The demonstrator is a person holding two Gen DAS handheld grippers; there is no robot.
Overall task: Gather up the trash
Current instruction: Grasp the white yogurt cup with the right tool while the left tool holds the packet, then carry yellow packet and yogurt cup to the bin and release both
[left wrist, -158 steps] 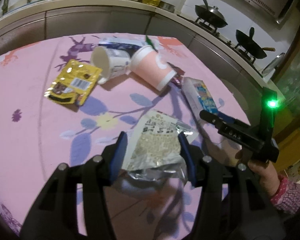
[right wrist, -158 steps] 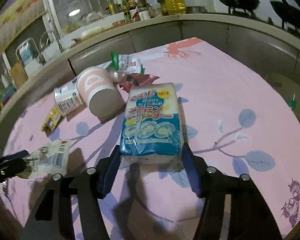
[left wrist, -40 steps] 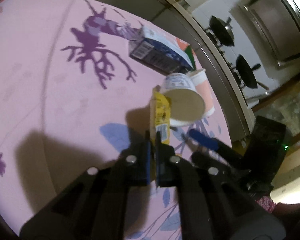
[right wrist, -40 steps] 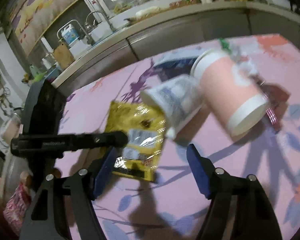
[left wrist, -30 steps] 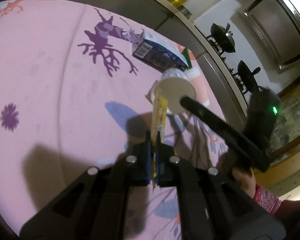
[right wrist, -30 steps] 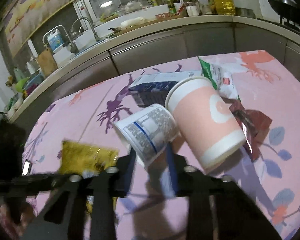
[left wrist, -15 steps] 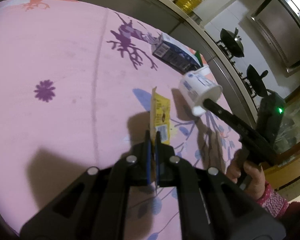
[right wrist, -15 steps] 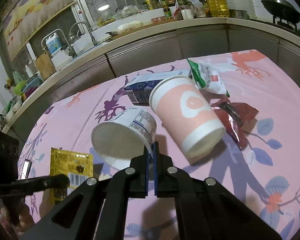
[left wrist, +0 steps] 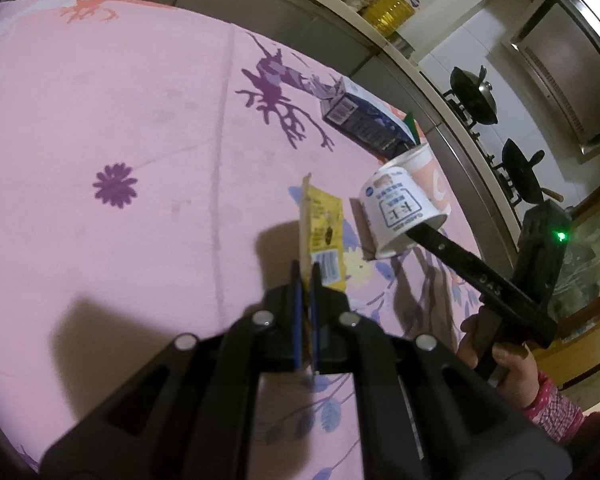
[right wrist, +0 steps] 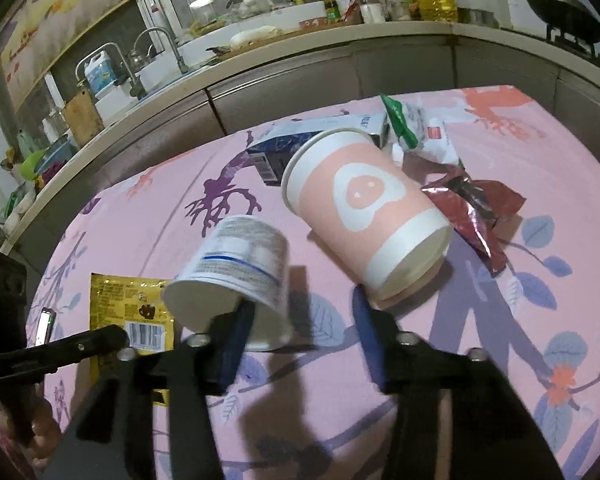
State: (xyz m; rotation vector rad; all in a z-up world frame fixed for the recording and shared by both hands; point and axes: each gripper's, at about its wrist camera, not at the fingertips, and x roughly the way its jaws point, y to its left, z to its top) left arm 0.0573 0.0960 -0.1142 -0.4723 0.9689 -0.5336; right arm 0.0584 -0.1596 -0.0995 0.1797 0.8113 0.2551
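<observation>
In the left wrist view, we are clamping our left gripper (left wrist: 306, 280) on the lower edge of the yellow snack packet (left wrist: 320, 232), holding it upright on edge above the pink flowered cloth (left wrist: 140, 120). Just beyond it we are seeing the white yogurt cup (left wrist: 400, 216) hanging on one finger of the right gripper (left wrist: 440, 246).

In the right wrist view, our right gripper's (right wrist: 300, 316) jaws have just been opening and are standing apart; its left finger is reaching inside the tilted white yogurt cup (right wrist: 236, 268). The pink paper cup (right wrist: 364, 208) is lying on its side just beside it, with the red wrapper (right wrist: 476, 208) and dark carton (right wrist: 300, 140) behind.
</observation>
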